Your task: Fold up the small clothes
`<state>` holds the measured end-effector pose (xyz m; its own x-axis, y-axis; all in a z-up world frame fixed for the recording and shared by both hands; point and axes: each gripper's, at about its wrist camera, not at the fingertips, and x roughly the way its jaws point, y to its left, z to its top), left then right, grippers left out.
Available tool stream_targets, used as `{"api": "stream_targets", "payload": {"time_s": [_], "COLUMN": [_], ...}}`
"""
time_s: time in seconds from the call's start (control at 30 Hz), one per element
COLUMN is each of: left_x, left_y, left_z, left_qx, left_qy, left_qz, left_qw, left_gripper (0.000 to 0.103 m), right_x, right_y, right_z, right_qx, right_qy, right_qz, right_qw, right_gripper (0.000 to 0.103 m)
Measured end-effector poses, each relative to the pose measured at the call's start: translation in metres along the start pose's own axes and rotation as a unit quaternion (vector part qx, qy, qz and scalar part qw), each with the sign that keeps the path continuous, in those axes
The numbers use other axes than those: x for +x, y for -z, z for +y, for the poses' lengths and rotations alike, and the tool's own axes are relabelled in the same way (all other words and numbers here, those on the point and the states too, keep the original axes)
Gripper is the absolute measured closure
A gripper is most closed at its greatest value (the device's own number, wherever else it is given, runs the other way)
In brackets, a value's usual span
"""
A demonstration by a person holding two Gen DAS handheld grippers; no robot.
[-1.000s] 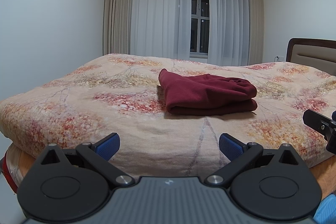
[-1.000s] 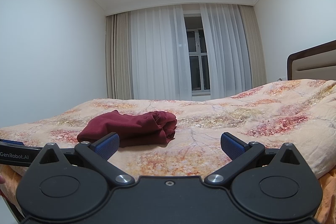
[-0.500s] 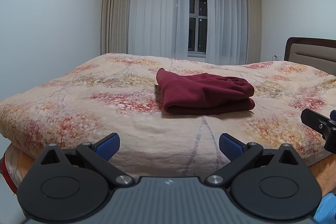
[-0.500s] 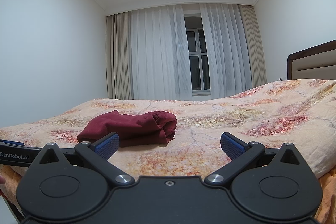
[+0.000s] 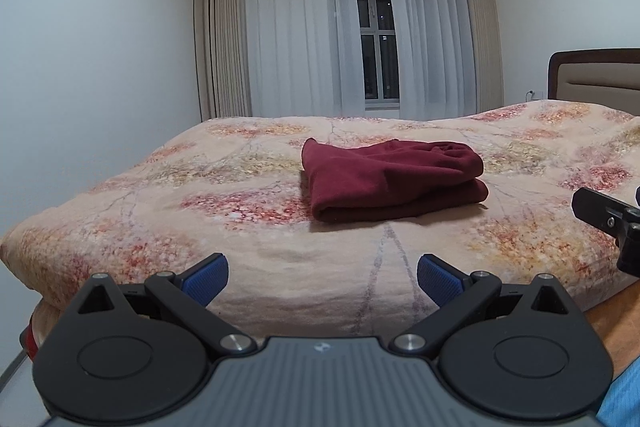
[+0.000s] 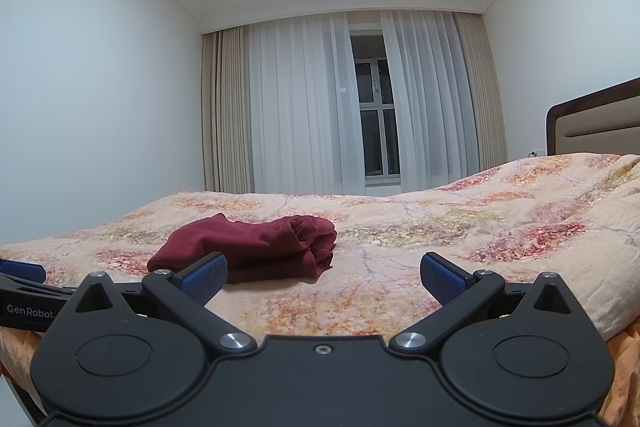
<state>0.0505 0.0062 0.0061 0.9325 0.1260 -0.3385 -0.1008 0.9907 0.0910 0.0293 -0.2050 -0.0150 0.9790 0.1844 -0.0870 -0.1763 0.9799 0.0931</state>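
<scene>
While both tools wait short of the bed (image 5: 168, 187):
Garment: maroon garment (image 5: 392, 179) folded, mid-bed, far of both
Left gripper (image 5: 322, 277): spread wide; empty
Right gripper (image 6: 324, 277): same
Handling: likely soft, light, floppy; pinch near folded edge

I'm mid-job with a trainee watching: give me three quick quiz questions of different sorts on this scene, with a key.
1. True or false: the left gripper is shut on the folded dark red garment.
2. Multiple choice: the garment lies on A) the bare floor B) the floral peach bedspread C) the padded beige headboard.
3. Fill in: the right gripper has its blue-padded fingers ____.

Key: 1 false; 2 B; 3 open.
</scene>
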Motion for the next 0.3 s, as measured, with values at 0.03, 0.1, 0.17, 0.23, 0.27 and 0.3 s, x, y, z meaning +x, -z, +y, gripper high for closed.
{"api": "stream_targets", "payload": {"time_s": [0.03, 0.1, 0.17, 0.23, 0.27, 0.3], "left_x": [-0.0001, 0.0001, 0.0003, 0.0006, 0.0008, 0.0010], "left_y": [-0.0001, -0.0001, -0.0002, -0.0001, -0.0002, -0.0004], "left_z": [-0.0001, 0.0003, 0.0008, 0.0011, 0.0012, 0.0015], "left_qx": [0.001, 0.001, 0.000, 0.001, 0.000, -0.001], "left_qy": [-0.001, 0.000, 0.000, -0.001, -0.001, 0.000], "left_qz": [-0.001, -0.001, -0.001, -0.001, 0.000, 0.001], "left_qw": [1.0000, 1.0000, 1.0000, 1.0000, 1.0000, 1.0000], "left_gripper": [0.000, 0.000, 0.000, 0.000, 0.000, 0.000], "right_x": [0.0000, 0.0000, 0.0000, 0.0001, 0.0003, 0.0003], "right_y": [0.0000, 0.0001, 0.0001, 0.0001, 0.0002, 0.0002], "right_z": [0.0000, -0.0001, -0.0001, -0.0001, -0.0001, -0.0001], "right_qx": [0.000, 0.000, 0.000, 0.000, 0.000, 0.000], "right_qy": [0.000, 0.000, 0.000, 0.000, 0.000, 0.000], "right_qz": [0.000, 0.000, 0.000, 0.000, 0.000, 0.001], "right_qw": [1.000, 1.000, 1.000, 1.000, 1.000, 1.000], "right_gripper": [0.000, 0.000, 0.000, 0.000, 0.000, 0.000]}}
